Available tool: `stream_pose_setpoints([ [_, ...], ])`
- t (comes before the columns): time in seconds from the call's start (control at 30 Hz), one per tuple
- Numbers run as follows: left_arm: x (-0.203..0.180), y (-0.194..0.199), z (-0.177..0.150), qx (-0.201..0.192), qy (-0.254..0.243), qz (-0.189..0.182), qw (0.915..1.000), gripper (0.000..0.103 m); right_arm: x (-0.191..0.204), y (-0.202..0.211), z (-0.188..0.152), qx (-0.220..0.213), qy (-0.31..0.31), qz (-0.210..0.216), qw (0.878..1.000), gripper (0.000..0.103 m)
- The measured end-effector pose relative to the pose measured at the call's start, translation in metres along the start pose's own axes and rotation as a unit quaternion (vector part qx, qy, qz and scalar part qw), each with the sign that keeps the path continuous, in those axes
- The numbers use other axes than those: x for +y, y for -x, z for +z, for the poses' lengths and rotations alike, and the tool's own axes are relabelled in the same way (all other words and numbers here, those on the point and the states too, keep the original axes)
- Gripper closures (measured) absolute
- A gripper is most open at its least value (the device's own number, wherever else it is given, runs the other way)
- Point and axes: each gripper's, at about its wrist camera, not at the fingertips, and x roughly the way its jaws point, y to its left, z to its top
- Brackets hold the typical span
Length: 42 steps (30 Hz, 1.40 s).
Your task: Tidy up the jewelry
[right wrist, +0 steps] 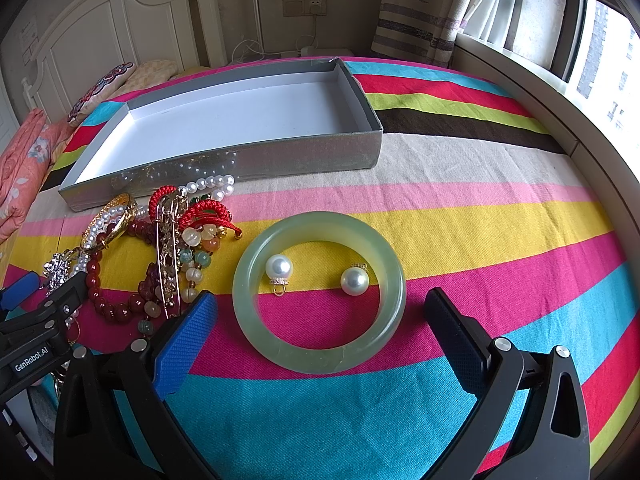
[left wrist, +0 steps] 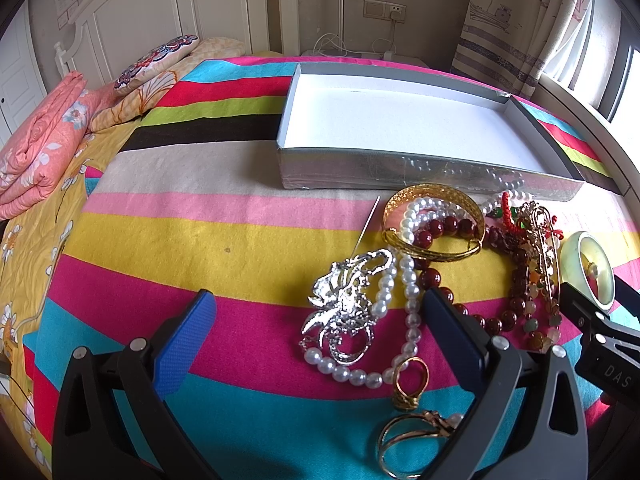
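A shallow silver box with a white inside lies on the striped bedspread; it also shows in the right wrist view. My left gripper is open low over a silver brooch, with a pearl strand, a gold bangle, dark red beads and gold rings beside it. My right gripper is open around a pale green jade bangle. Two pearl pendants lie inside the bangle. The jewelry pile sits to its left.
Folded pink quilt and pillows lie at the bed's left, by a white headboard. A window ledge runs along the right. The other gripper shows at the edge of each view.
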Motion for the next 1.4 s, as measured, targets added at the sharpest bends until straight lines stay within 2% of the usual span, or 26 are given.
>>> stream_pose_setpoints([
  [0.27, 0.002, 0.003, -0.002, 0.002, -0.008, -0.012, 0.9999, 0.002, 0.001, 0.004, -0.002, 0.009, 0.017, 0.015, 1.0, 0.004],
  [0.33, 0.012, 0.011, -0.008, -0.005, 0.003, -0.038, 0.9992, 0.002, -0.003, 0.008, -0.002, 0.006, 0.021, 0.041, 0.999, 0.004],
  [0.4, 0.027, 0.018, -0.014, -0.016, 0.026, -0.071, 0.997, 0.002, -0.012, 0.019, -0.004, -0.017, 0.006, 0.075, 0.997, 0.004],
  [0.5, 0.044, 0.036, -0.024, -0.039, 0.035, -0.077, 0.9957, 0.002, -0.028, 0.03, -0.005, -0.044, -0.018, 0.116, 0.992, 0.004],
  [0.6, 0.048, 0.059, -0.036, -0.063, 0.015, -0.079, 0.9948, 0.002, -0.043, 0.04, -0.007, -0.059, -0.029, 0.138, 0.988, 0.004],
  [0.73, 0.028, 0.089, -0.058, -0.081, -0.039, -0.096, 0.9914, 0.003, -0.065, 0.056, -0.009, -0.08, -0.045, 0.165, 0.982, 0.004],
  [0.83, 0.002, 0.092, -0.069, -0.069, -0.082, -0.098, 0.9893, 0.003, -0.074, 0.067, -0.01, -0.089, -0.037, 0.173, 0.98, 0.004],
  [0.93, -0.018, 0.081, -0.074, -0.055, -0.107, -0.088, 0.9889, 0.012, -0.072, 0.073, -0.012, -0.09, -0.003, 0.16, 0.983, 0.004],
  [1.0, -0.026, 0.071, -0.073, -0.039, -0.119, -0.085, 0.9884, 0.026, -0.066, 0.071, -0.014, -0.079, 0.017, 0.152, 0.985, 0.004],
  [1.03, -0.029, 0.067, -0.074, -0.029, -0.122, -0.091, 0.988, 0.039, -0.062, 0.069, -0.015, -0.072, 0.03, 0.15, 0.986, 0.004],
  [1.1, -0.031, 0.065, -0.075, -0.03, -0.126, -0.095, 0.9871, 0.05, -0.052, 0.064, -0.019, -0.06, 0.063, 0.134, 0.987, 0.004],
  [1.13, -0.03, 0.065, -0.076, -0.034, -0.127, -0.094, 0.9868, 0.063, -0.046, 0.06, -0.022, -0.052, 0.081, 0.125, 0.988, 0.004],
  [1.2, -0.027, 0.067, -0.079, -0.038, -0.12, -0.107, 0.9863, 0.064, -0.037, 0.054, -0.026, -0.042, 0.106, 0.109, 0.987, 0.004],
  [1.27, -0.021, 0.071, -0.081, -0.044, -0.11, -0.123, 0.9854, 0.064, -0.032, 0.049, -0.028, -0.031, 0.112, 0.116, 0.986, 0.004],
  [1.33, -0.019, 0.076, -0.082, -0.052, -0.111, -0.121, 0.985, 0.064, -0.028, 0.042, -0.026, -0.019, 0.118, 0.119, 0.986, 0.008],
  [1.4, -0.015, 0.085, -0.082, -0.068, -0.111, -0.119, 0.9843, 0.064, -0.026, 0.039, -0.022, -0.012, 0.121, 0.107, 0.987, 0.023],
])
